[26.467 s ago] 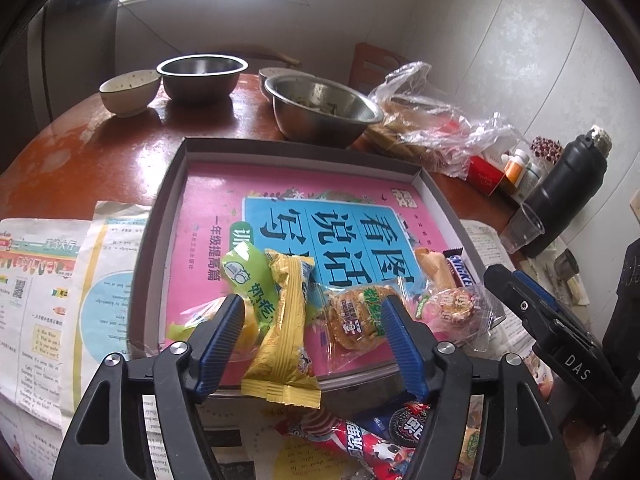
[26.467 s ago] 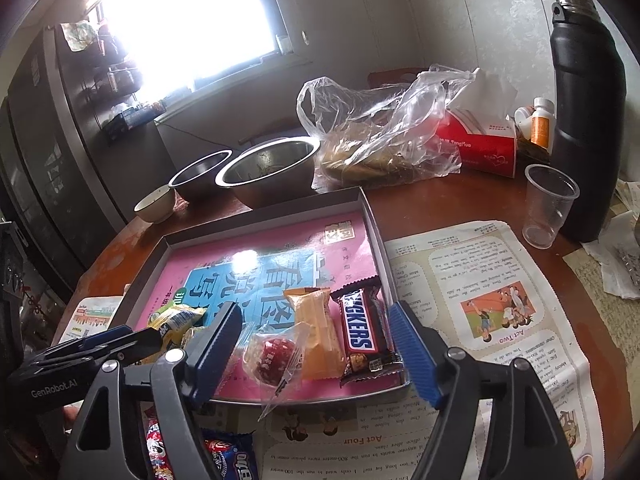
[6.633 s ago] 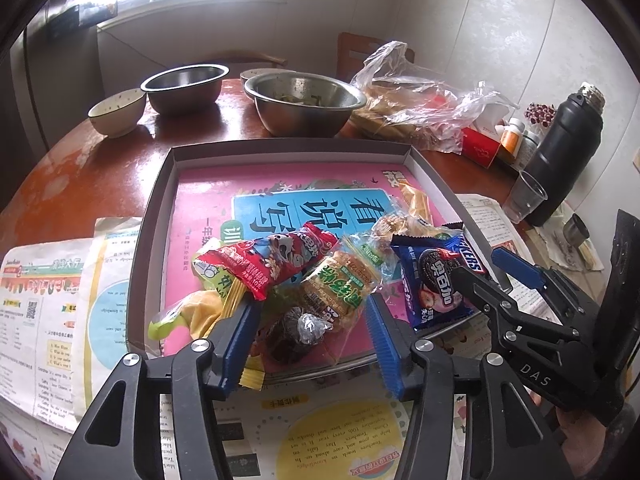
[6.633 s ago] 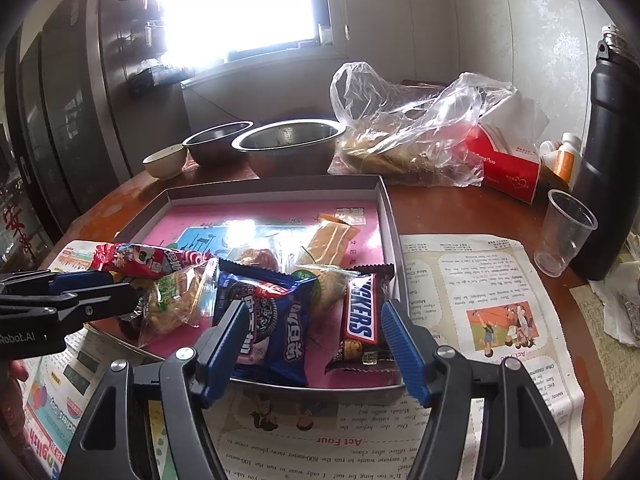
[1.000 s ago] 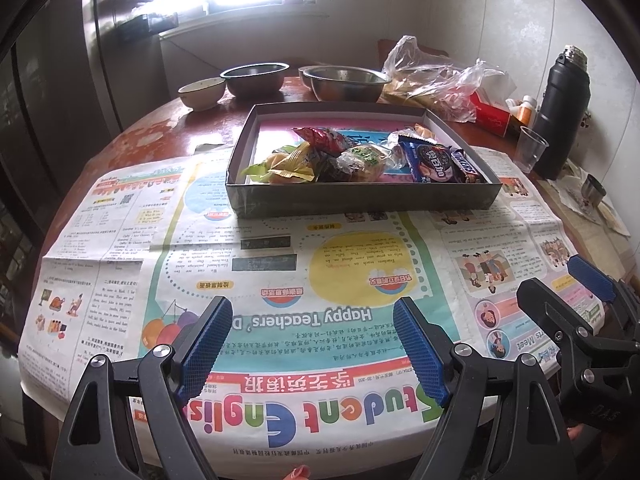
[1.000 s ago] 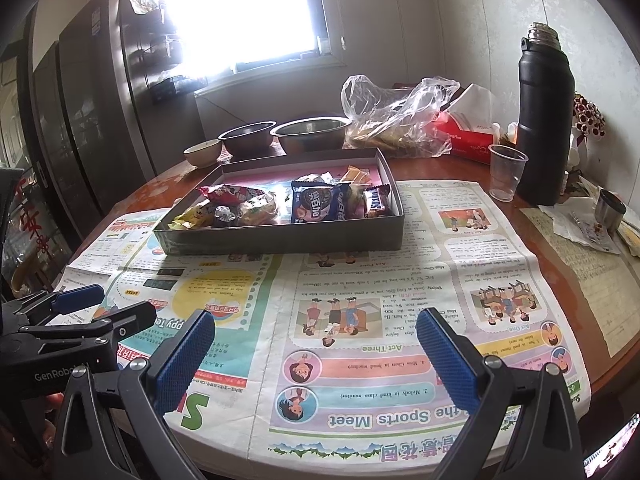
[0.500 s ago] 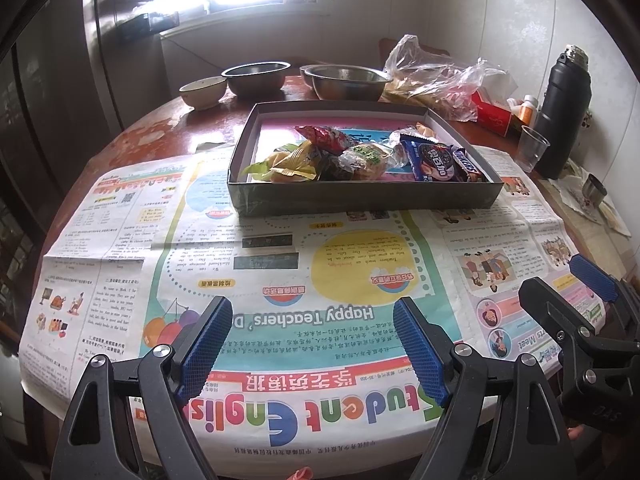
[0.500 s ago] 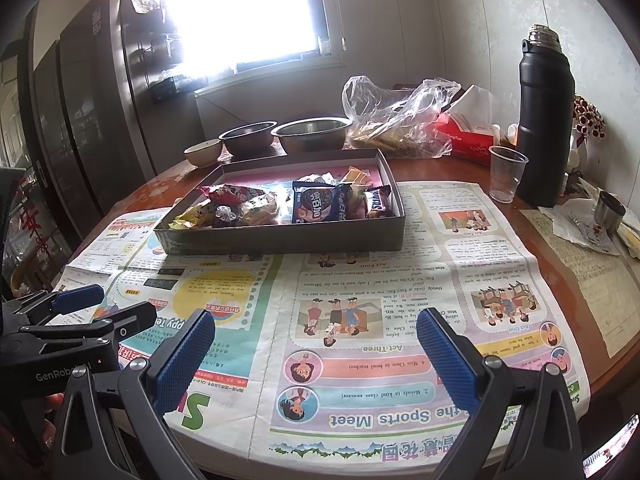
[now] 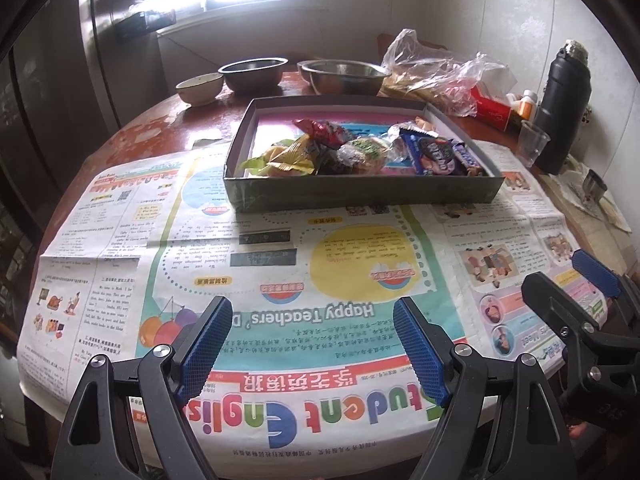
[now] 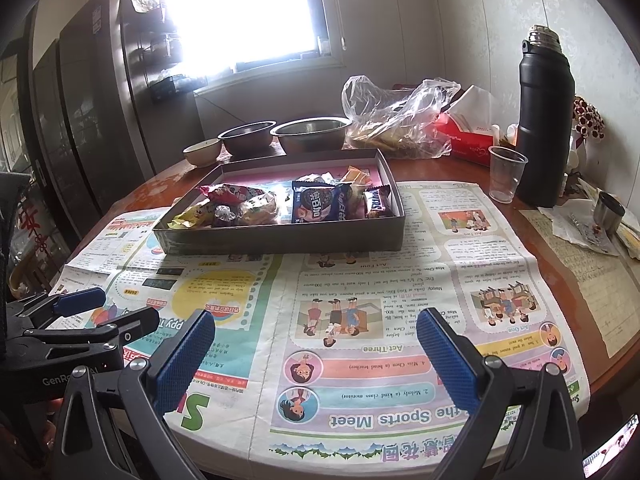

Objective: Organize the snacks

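A dark shallow box [image 9: 360,194] [image 10: 280,236] stands mid-table and holds several snacks: a yellow packet [image 9: 288,158], a red packet [image 9: 320,130] [image 10: 228,192], a blue cookie pack [image 9: 434,156] [image 10: 318,202] and a Snickers bar [image 10: 376,202]. My left gripper [image 9: 312,324] is open and empty, low over the newspaper near the table's front edge. My right gripper [image 10: 314,336] is open and empty, beside it to the right. Each gripper shows in the other's view, the right one [image 9: 576,288] and the left one [image 10: 108,312].
Newspaper sheets [image 9: 280,280] cover the near table. Behind the box stand two steel bowls [image 10: 310,130], a small ceramic bowl [image 9: 200,86] and a plastic bag [image 10: 396,120]. A black flask [image 10: 544,128], a clear cup [image 10: 506,178], a red tissue box [image 10: 468,136] and papers sit right.
Since a second ago both grippers have hardly moved. Before that, more snacks went into the box and both grippers drew back from it to the table's front edge.
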A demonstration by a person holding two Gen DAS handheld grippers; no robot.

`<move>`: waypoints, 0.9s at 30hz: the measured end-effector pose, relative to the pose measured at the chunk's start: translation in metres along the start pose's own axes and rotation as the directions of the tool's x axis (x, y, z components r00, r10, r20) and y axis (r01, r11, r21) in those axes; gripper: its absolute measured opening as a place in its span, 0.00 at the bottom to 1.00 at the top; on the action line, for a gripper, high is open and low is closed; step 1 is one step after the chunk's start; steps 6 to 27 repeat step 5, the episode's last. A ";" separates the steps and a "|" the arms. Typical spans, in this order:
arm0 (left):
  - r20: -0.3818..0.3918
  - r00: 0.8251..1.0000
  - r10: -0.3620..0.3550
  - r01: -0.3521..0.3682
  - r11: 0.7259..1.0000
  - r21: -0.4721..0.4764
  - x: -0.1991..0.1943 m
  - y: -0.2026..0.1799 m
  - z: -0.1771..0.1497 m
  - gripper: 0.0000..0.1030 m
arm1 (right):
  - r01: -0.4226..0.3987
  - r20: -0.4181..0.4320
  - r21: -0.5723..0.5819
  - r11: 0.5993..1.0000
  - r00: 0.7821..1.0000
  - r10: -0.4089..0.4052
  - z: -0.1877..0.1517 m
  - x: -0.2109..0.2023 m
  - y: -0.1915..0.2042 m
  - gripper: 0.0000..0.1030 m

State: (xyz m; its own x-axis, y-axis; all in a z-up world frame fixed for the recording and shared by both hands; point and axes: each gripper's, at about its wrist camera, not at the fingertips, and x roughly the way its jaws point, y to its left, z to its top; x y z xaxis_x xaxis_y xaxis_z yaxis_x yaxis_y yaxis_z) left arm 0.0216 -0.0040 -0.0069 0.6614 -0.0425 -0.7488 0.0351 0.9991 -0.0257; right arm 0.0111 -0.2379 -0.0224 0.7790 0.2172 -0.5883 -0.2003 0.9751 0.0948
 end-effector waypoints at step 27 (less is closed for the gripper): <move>0.055 0.997 -0.055 0.056 0.998 -0.026 -0.005 0.007 0.003 0.81 | 0.008 0.001 0.008 1.000 1.000 -0.008 0.000 0.001 -0.004 0.99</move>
